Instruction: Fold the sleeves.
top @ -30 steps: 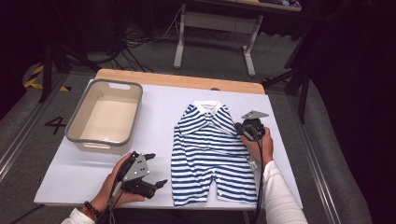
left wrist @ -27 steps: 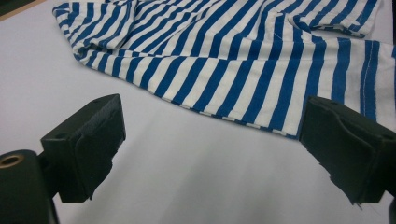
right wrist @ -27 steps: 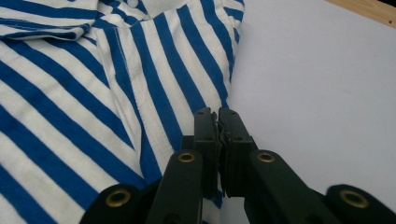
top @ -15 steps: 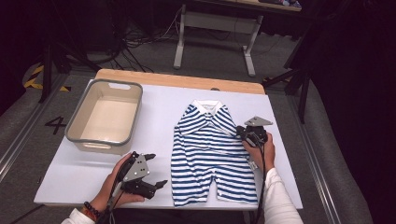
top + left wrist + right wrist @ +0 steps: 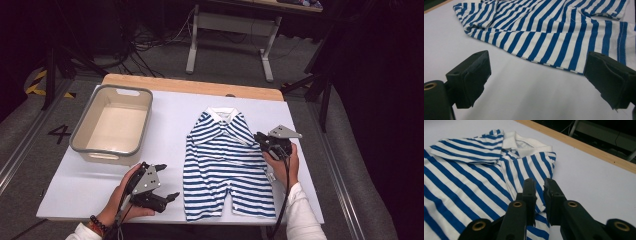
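While spread flat toward the right half of the white table [image 5: 90, 195], collar toward the far edge, legs at the near edge: blue-and-white striped romper [image 5: 227, 165]. Beside its right edge, right gripper [image 5: 261, 139], jaws narrow, just been opening, nothing pinched. Near the near edge, left gripper [image 5: 167, 182], jaws wide, empty. At the far left corner, beige bin [image 5: 82, 135].

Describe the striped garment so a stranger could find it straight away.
On the white table, right of the grey bin, lies a romper spread flat. It has blue and white stripes, a white collar and two short legs; nothing else there is cloth.
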Demonstrator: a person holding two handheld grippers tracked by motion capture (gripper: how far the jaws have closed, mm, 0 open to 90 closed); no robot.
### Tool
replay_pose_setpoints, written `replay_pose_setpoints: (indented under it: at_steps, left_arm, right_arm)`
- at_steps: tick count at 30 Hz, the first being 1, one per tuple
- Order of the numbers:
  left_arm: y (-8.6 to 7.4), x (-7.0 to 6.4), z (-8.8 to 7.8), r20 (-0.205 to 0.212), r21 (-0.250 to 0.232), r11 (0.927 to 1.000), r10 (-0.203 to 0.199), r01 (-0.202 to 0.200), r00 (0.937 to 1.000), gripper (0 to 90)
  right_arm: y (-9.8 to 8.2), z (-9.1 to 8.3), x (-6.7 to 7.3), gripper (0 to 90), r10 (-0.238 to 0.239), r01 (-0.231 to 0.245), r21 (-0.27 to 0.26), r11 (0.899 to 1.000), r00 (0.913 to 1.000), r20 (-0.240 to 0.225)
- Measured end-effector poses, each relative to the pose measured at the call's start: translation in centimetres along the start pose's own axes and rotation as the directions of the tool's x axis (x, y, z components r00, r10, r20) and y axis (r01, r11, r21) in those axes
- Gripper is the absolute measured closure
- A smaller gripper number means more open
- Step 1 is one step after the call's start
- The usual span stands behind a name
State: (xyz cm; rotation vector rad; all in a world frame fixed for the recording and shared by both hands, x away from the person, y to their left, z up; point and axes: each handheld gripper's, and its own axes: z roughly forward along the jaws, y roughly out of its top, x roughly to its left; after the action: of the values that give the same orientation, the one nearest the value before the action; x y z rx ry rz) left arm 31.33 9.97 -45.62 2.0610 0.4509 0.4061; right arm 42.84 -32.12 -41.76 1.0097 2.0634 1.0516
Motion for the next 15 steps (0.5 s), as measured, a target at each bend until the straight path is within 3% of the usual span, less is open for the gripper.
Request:
replay_pose_setpoints:
  at_steps: [15]
  left_arm:
    - [0.0,0.1,-0.2,-0.006,0.0,1.0,0.006,-0.006,1.0,8.3]
  right_arm:
    - [0.9,-3.1,2.0,65.0,-0.027,0.021,-0.111,0.994,0.9982,-0.053]
